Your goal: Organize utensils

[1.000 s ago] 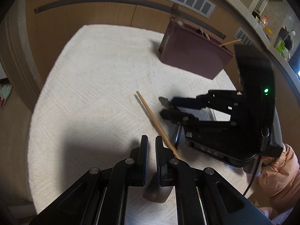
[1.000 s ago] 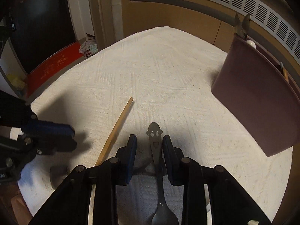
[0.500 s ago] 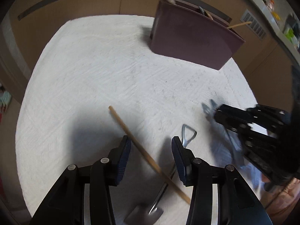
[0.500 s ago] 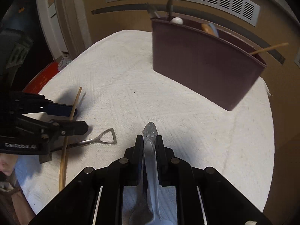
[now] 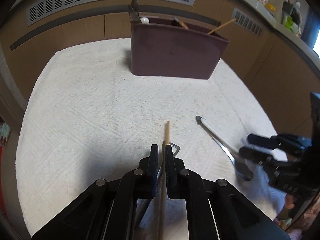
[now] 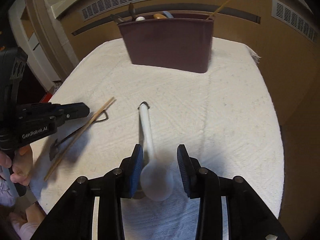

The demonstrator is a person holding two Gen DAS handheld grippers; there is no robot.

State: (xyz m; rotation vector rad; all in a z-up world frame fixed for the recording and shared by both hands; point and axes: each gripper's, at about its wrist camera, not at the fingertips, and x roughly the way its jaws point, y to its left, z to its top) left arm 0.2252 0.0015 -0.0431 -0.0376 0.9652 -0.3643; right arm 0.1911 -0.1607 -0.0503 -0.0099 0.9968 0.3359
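Observation:
My left gripper [image 5: 161,148] is shut on a thin wooden chopstick [image 5: 166,134] that runs between its pads and sticks out ahead. Under it lies a small dark shovel-shaped spoon [image 6: 60,142] with a triangular handle loop [image 5: 175,147]. My right gripper [image 6: 160,150] is opening. A silver spoon [image 6: 147,132] lies lengthwise between its jaws with the bowl nearest me, and the pads do not press it. In the right wrist view the left gripper [image 6: 87,111] sits at the left beside the chopstick [image 6: 80,136]. The left wrist view shows the right gripper [image 5: 246,146] at the right, by the silver spoon [image 5: 218,138].
A maroon utensil holder [image 5: 174,54] stands at the far edge of the white cloth [image 5: 90,110], with tongs, a white-tipped tool, a wooden handle and a chopstick in it. Wooden cabinets with vents lie behind. A person's hand [image 6: 20,166] holds the left gripper.
The left jaws opened around the chopstick, then shut on it. The right jaws, shut on the silver spoon half a second ago, have spread apart. Both views have swung to face the holder.

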